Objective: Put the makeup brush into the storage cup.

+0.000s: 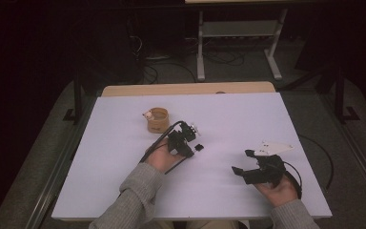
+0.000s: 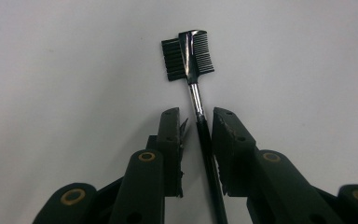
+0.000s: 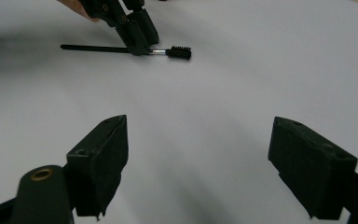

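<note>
Work in hand: we are picking up the brow comb (image 2: 189,53), a slim black handle with a metal neck and a small head that has a comb on one side and bristles on the other.

Where it lies: flat on the white table (image 1: 124,191), about the middle, just in front of the wooden cup (image 1: 157,120) and apart from it.

Left gripper (image 2: 196,122): we set it low over the comb with a jaw on either side of the handle, just behind the metal neck. A narrow gap shows on both sides of the handle, so the pads do not yet press on it; we judge the grasp as about to be made.

Why that spot: we think that holding near the neck keeps the head steady and leaves the long handle free behind.

Right gripper (image 3: 198,163): jaws spread wide with nothing between them, held off to the right, well apart from the comb, so that it stays out of the way.

Edges: the comb is well apart from every table edge.

Open room: bare table lies all around the comb; the cup behind it is the nearest obstacle, so we judge that a straight lift has room.
</note>
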The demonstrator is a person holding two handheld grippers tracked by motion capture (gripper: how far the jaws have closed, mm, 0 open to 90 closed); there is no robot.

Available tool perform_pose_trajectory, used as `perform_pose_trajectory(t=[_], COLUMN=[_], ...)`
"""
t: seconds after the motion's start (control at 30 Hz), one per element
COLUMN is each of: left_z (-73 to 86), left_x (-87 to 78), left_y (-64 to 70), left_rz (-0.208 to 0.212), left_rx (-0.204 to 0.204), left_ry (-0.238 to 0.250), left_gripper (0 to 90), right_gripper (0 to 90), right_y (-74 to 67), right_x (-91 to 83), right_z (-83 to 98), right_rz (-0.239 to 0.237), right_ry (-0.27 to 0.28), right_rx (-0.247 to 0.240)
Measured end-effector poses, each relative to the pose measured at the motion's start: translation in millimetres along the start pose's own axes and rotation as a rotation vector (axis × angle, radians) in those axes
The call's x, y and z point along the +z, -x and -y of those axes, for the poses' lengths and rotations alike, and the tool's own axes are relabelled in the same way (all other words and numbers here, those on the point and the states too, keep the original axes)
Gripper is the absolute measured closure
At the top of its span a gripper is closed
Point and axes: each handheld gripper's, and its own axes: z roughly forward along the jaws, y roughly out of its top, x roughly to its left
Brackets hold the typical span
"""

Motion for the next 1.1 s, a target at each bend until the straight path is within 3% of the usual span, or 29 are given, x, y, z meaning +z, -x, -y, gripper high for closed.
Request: perform_pose_trajectory(t=[0.03, 0.07, 0.1, 0.23, 0.43, 0.63, 0.87, 1.1], left_z=[-1.8, -1.8, -4.5, -5.9, -6.0, -1.7, 19.8, 55.4], left_x=[0.3, 0.3, 0.8, 0.8, 0.6, -3.5, -26.0, -53.7], left_y=[5.3, 5.3, 10.5, 7.2, 9.0, 5.4, -5.6, -6.8], left_rz=[-0.022, -0.022, -0.05, -0.022, -0.031, -0.03, -0.01, 0.015], left_rx=[0.032, 0.032, 0.057, 0.026, 0.05, 0.036, -0.003, -0.053], left_ry=[-0.011, -0.011, -0.032, -0.043, -0.043, -0.04, 0.068, 0.223], left_gripper=[78.9, 81.1, 81.1, 84.7, 85.9, 85.9, 85.9, 85.9], right_gripper=[19.1, 19.1, 19.2, 19.1, 19.4, 18.4, 17.6, 18.9], right_y=[-0.1, -0.1, 0.4, -0.6, -1.7, -2.8, -7.7, -19.5], right_x=[0.2, 0.2, 0.6, 1.0, 1.5, 4.0, 8.1, 14.3], right_z=[-0.1, -0.1, 0.0, 0.1, 1.6, 3.9, 2.0, -6.6], right_rz=[0.001, 0.001, 0.004, 0.006, -0.001, -0.012, -0.022, -0.057], right_ry=[0.0, 0.0, -0.001, -0.005, -0.001, -0.011, -0.019, -0.013], right_rx=[0.0, 0.0, -0.004, 0.003, 0.009, 0.024, 0.012, 0.003])
